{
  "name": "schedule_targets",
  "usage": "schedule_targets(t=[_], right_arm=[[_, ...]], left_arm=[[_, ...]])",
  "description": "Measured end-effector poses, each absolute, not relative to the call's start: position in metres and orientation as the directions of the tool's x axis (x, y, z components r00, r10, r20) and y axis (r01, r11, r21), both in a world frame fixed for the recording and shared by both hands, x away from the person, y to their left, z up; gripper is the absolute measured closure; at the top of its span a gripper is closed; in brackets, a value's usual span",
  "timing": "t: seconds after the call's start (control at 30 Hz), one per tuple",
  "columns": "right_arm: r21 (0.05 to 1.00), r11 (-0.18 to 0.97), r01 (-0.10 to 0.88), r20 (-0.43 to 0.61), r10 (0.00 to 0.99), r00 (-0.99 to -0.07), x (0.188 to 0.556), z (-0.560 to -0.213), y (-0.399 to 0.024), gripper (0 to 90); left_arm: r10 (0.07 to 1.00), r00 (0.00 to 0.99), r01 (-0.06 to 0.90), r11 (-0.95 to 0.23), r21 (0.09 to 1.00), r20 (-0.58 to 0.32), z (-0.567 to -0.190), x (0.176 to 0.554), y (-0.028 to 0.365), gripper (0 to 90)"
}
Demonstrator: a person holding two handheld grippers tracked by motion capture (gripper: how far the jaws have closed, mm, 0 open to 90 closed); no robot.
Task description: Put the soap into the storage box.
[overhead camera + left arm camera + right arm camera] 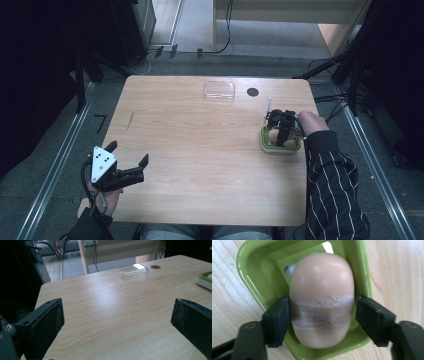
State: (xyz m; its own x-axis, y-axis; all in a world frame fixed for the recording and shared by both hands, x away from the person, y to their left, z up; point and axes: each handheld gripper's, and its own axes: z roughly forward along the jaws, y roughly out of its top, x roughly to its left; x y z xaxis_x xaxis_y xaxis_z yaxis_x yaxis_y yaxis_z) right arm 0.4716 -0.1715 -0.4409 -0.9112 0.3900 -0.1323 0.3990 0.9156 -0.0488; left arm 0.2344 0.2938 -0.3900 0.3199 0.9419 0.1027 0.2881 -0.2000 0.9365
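Soap bar (322, 300): smooth, rounded oval, pale peach, slightly glossy. A band across its middle is scuffed, with whitish streaks and a darker patch. It lies in a lime-green soap dish (252, 270), glossy plastic, square with rounded corners and a stepped inner well; a cut-out in the well floor shows near the bar's far end. In the high view the dish (265, 145) has a white base and sits near the right edge of the table (200, 150), about midway along it.

Right gripper (322, 315): black jaws set on either side of the bar at the scuffed band, pads against or just short of its flanks; contact looks made on both sides, so I record it as gripping the soap. Pads are matte with a coarse, foam-like face. The person's right hand (312, 121) holds the gripper from the right edge; the sleeve (332, 190) is dark with thin white stripes.

Left gripper (129, 159): near the front left corner, jaws spread wide with nothing between them, over bare wood. Grey three-cornered plate on top; the left hand (107, 197) holds it from below.

Table: light wood-grain top, rounded corners. Near the far edge lies a clear plastic lid (132, 271), shallow, rectangular, rounded corners. Just right of it, a small dark round disc (155, 267) set in the tabletop.
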Motion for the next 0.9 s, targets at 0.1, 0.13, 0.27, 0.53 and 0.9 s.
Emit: schedule_targets(t=[0.1,0.13,0.27,0.53,0.9], right_arm=[[-0.069,0.910,0.410,-0.148,0.397,-0.906,0.470,-0.438,-0.169,23.5],[-0.066,0.911,0.406,-0.146,0.394,-0.907,0.470,-0.438,-0.169,23.5],[-0.071,0.909,0.410,-0.147,0.397,-0.906,0.469,-0.436,-0.169,23.0],[-0.035,0.881,0.471,-0.130,0.464,-0.877,0.463,-0.430,-0.172,17.6],[0.003,0.833,0.553,-0.086,0.551,-0.830,0.454,-0.424,-0.172,9.8]], left_arm=[[0.941,0.322,0.285,-0.201,0.937,0.104,-0.390,0.235,0.293,0.0],[0.941,0.322,0.285,-0.201,0.937,0.104,-0.390,0.235,0.293,0.0],[0.941,0.324,0.285,-0.201,0.937,0.104,-0.390,0.235,0.293,0.0],[0.938,0.332,0.284,-0.204,0.937,0.104,-0.390,0.237,0.291,0.0],[0.928,0.358,0.281,-0.215,0.935,0.106,-0.390,0.242,0.284,0.0]])
